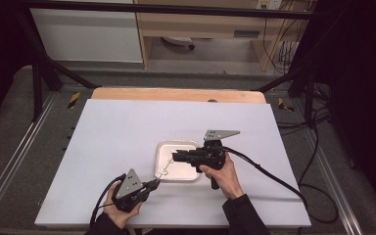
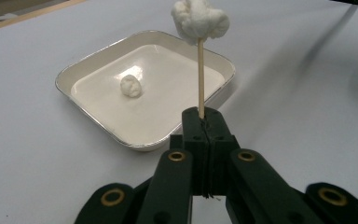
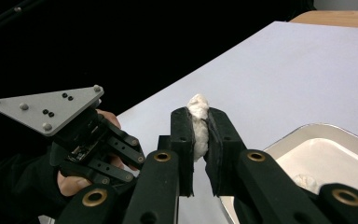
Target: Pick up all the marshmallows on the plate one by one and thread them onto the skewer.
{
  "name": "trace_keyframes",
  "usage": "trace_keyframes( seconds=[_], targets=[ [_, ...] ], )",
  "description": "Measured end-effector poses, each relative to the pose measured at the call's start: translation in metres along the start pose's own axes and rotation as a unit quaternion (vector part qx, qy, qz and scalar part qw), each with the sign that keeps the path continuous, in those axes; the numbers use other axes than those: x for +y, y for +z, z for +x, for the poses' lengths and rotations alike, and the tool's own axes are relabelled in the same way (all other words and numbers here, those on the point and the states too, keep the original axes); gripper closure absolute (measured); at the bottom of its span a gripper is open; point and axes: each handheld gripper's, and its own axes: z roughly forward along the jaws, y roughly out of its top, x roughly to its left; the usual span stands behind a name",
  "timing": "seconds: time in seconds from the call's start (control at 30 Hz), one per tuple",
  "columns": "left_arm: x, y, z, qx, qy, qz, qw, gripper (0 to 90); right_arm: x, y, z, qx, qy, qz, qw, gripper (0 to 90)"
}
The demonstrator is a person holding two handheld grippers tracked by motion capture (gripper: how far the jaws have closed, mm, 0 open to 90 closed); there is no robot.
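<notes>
Cotton wad [image 2: 200,21] sits on the tip of a thin wooden stick [image 2: 200,77], above the near edge of the white tray [image 2: 93,60] at table centre. Left gripper [image 2: 204,122], near and left of the tray, is clenched on the stick's base. Right gripper [image 3: 198,135], over the tray's right side, pinches a second cotton piece [image 3: 198,123]. A third cotton ball [image 2: 131,86] lies inside the tray.

Three white fluffy cotton-like lumps in all — one on the tip of the thin wooden stick [image 2: 201,74], namely the skewered lump [image 2: 200,21]; one loose lump [image 2: 131,86] lying in the dish; one pinched lump [image 3: 198,126] between black jaws. One wooden stick. One shallow square white dish with a metallic rim [image 2: 98,56] — on one white tabletop [image 1: 122,127]. Two black two-jaw grippers.
</notes>
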Motion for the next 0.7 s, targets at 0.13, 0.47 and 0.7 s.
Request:
trace_keyframes(
  seconds=[0.13, 0.47, 0.7],
  targets=[
    [0.0007, -0.0006, -0.0004, 0.0, -0.003, -0.002, 1.0, 89.1, -0.0007, 0.0005, 0.0007, -0.002, -0.004, 0.0, 1.0, 82.5],
    [0.0019, -0.0004, -0.001, 0.002, 0.002, 0.007, 1.0, 89.2, -0.0027, 0.0012, 0.0015, -0.002, -0.007, 0.008, 0.9999, 82.6],
    [0.0022, -0.0012, -0.0009, 0.005, 0.005, 0.007, 0.9999, 89.2, -0.0037, 0.0021, 0.0015, -0.002, -0.006, 0.013, 0.9999, 82.6]
  ],
)
